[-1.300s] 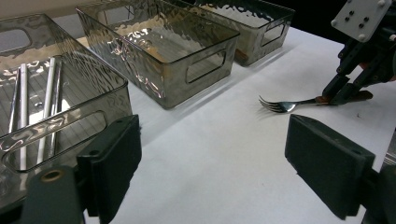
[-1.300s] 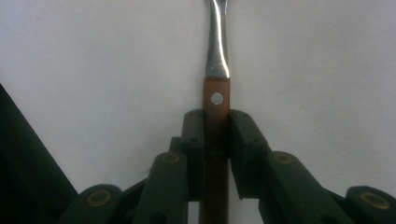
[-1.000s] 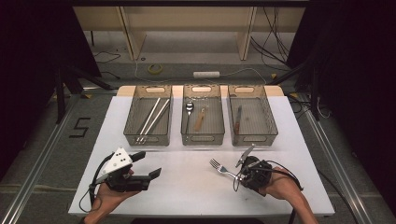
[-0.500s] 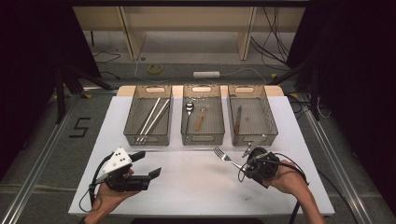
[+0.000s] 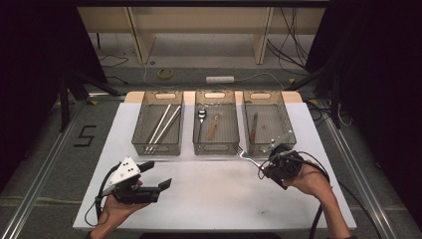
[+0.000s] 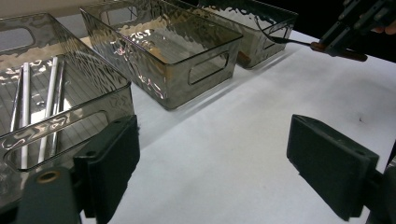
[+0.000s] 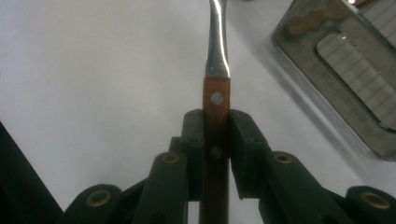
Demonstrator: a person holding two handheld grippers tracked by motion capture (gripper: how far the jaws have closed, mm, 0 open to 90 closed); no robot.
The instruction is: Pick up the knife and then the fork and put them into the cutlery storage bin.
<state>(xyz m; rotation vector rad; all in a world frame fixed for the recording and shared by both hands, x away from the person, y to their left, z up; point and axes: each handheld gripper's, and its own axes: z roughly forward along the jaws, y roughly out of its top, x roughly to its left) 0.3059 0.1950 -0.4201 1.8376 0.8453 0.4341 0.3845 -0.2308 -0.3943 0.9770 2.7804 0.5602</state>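
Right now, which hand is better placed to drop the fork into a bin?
Right. Its tool already clamps the fork beside the right bin; the left tool sits open and empty, farther back.

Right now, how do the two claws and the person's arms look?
Both are black. The left claw has flat rectangular pads, brass-coloured pivot pins and a white plate with black dots on top. The right claw has a rounder black body. A black cable trails from it. The forearms are bare, no sleeves visible.
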